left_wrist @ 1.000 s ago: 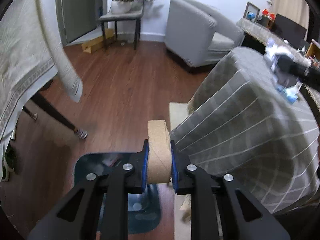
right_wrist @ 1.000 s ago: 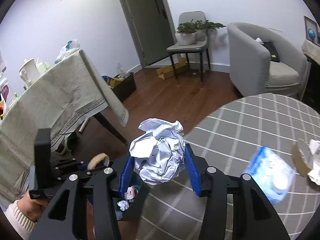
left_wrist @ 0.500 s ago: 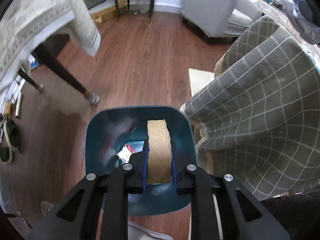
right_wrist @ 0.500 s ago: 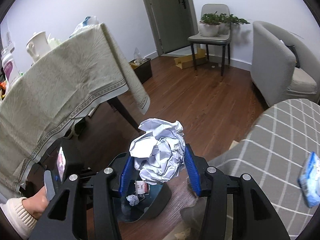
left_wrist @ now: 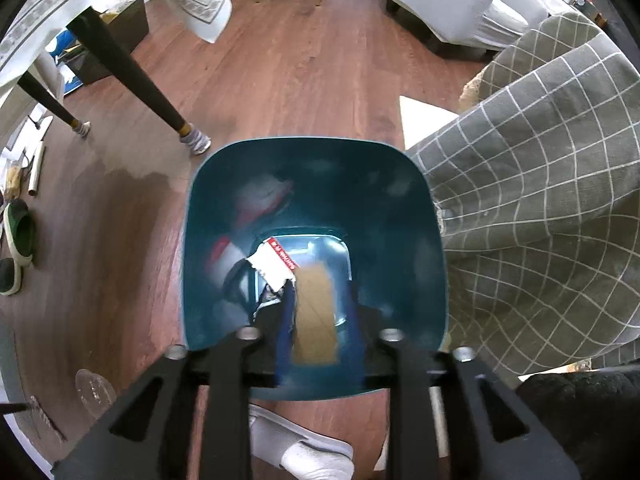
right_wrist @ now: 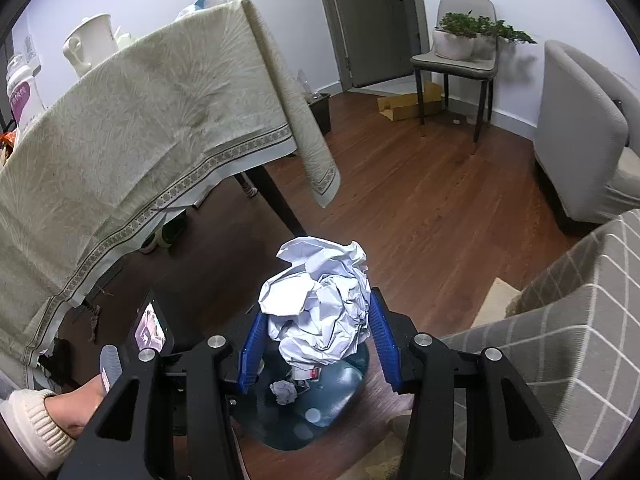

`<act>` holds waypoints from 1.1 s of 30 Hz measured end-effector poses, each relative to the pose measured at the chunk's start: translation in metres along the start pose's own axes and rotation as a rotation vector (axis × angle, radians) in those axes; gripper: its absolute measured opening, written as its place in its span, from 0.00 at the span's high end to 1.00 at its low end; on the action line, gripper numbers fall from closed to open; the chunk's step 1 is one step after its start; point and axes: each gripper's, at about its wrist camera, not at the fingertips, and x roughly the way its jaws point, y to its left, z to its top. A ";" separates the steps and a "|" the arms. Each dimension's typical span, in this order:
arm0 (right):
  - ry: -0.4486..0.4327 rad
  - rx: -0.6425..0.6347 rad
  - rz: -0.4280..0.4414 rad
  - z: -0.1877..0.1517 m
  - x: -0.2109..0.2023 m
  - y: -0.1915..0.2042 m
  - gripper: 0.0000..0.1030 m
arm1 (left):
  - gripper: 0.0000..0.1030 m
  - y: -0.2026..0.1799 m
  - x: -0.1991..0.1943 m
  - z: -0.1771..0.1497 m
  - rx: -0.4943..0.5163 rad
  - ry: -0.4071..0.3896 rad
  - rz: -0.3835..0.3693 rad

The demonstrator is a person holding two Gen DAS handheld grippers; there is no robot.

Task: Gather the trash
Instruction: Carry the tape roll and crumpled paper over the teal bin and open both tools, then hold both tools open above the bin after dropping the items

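Both grippers over the teal trash bin (left_wrist: 404,208), one releasing, one loaded.

The bin stands on the wood floor (left_wrist: 288,64), its right rim touching the hanging grey checked tablecloth (left_wrist: 532,184); a black table leg (left_wrist: 132,76) with a sock-like foot cover stands just beyond its far-left corner, a white slipper (left_wrist: 304,444) at its near edge. Open floor lies beyond the far rim. The left gripper (left_wrist: 320,320) points down into the bin mouth, jaws opening, with the brown cardboard tube (left_wrist: 314,316) between them (blurred, pads no longer pressing). Wrappers (left_wrist: 274,264) lie on the smooth bin bottom. The right gripper (right_wrist: 318,338) pinches a crumpled white paper ball (right_wrist: 320,304) above the bin's near side, beside the beige patterned tablecloth (right_wrist: 152,120).
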 end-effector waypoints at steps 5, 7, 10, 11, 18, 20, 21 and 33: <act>0.033 0.002 0.010 -0.001 0.019 0.010 0.52 | 0.47 0.010 -0.014 -0.002 -0.008 -0.046 -0.008; 0.046 0.001 0.009 -0.003 0.027 0.013 0.52 | 0.44 0.015 -0.024 -0.002 -0.016 -0.080 -0.019; 0.073 -0.003 0.004 -0.005 0.041 0.019 0.52 | 0.38 0.018 -0.039 0.000 -0.021 -0.137 -0.029; 0.082 -0.005 0.002 -0.007 0.045 0.020 0.52 | 0.38 0.019 -0.044 0.000 -0.025 -0.155 -0.027; 0.152 -0.017 -0.017 -0.018 0.076 0.029 0.52 | 0.33 0.035 -0.089 0.004 -0.071 -0.282 -0.024; 0.174 -0.020 -0.022 -0.022 0.085 0.031 0.52 | 0.33 0.040 -0.100 0.005 -0.082 -0.311 -0.010; 0.184 -0.020 -0.022 -0.024 0.090 0.032 0.52 | 0.33 0.041 -0.106 0.005 -0.087 -0.329 -0.004; 0.338 -0.049 -0.022 -0.058 0.150 0.053 0.52 | 0.33 0.049 -0.143 0.003 -0.092 -0.410 -0.011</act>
